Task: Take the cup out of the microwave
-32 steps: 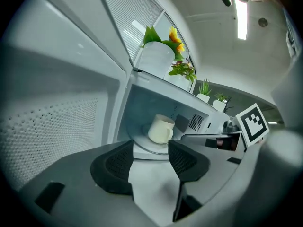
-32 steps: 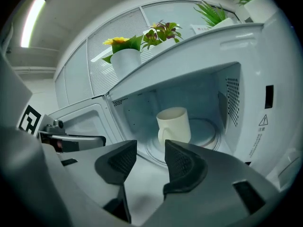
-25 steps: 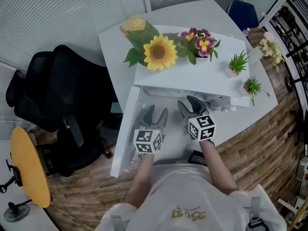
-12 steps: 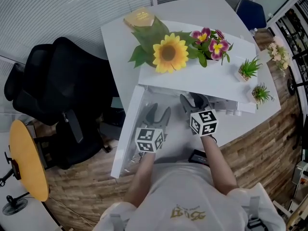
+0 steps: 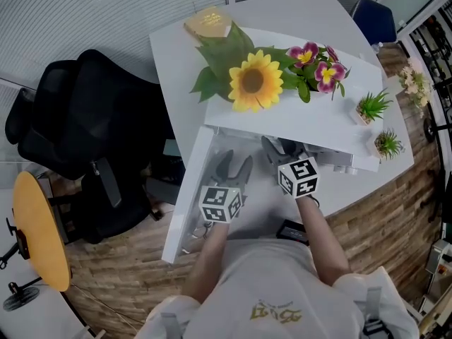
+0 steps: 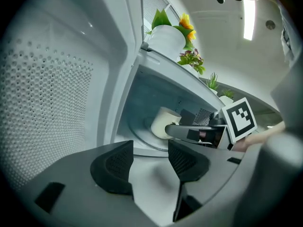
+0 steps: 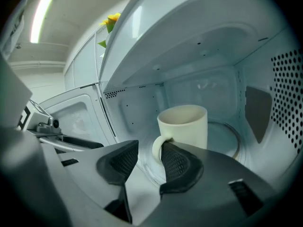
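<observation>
While the white microwave door hangs swung open at the left, the left gripper hovers just beside it over the white table. Its fingers are apart w/ nothing btwn them, so it's idle & not bracing anything.

Next along, the right gripper reaches into the cavity of the white microwave. Its fingers have just been closing but aren't clamped yet. The handle of the cream ceramic cup sits btwn them, hard up by the right-hand finger, w/ a clear gap on the other side. The cup stands upright on the glass turntable, well inside, handle facing out.

What could go wrong, as I see it:
- The grip will be on that thin loop only, so once lifted the cup's weight hangs off to one side. It may swing or tip in the fingers, which is bad if there's liquid, & I can't tell if there is.
- If the fingers shut off-centre, they may just shove the cup round on the turntable instead of pinching it.
- On the way out the rim could clip the cavity's top edge or the door.
- A hard knock would also jolt the yellow artificial sunflower & the small green potted plants on top at the right.
</observation>
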Tool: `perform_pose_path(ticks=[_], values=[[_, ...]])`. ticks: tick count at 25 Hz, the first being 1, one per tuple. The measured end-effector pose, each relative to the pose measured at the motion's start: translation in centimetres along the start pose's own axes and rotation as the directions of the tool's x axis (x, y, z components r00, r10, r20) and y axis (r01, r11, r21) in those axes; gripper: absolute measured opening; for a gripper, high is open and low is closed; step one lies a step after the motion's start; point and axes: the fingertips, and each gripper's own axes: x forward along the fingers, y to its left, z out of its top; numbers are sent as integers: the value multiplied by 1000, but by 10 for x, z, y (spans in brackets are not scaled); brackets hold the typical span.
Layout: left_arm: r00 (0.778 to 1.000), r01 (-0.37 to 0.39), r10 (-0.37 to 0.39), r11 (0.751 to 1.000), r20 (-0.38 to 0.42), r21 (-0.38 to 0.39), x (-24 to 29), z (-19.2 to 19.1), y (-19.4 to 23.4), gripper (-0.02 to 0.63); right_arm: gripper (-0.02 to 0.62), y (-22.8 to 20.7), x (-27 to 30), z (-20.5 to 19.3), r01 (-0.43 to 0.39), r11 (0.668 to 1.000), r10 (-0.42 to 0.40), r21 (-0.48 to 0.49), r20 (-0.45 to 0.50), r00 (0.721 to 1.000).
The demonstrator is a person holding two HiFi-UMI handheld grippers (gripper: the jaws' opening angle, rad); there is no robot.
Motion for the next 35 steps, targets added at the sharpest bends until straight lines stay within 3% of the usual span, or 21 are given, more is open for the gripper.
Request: perform_pose_path(ticks=[12, 23, 35], values=[[1000, -9, 9, 1000, -9, 1, 1, -2, 3, 230, 61, 1, 9, 2, -20, 997, 20, -69, 5, 1000], [1000, -26, 26, 1000, -5, 2, -3, 0, 8, 229, 53, 8, 5, 6, -23, 980, 26, -197, 14, 1000], [999, -37, 37, 999, 3, 9, -11, 1, 8, 229, 46, 10, -11, 18, 21, 984, -4, -178, 98, 995]])
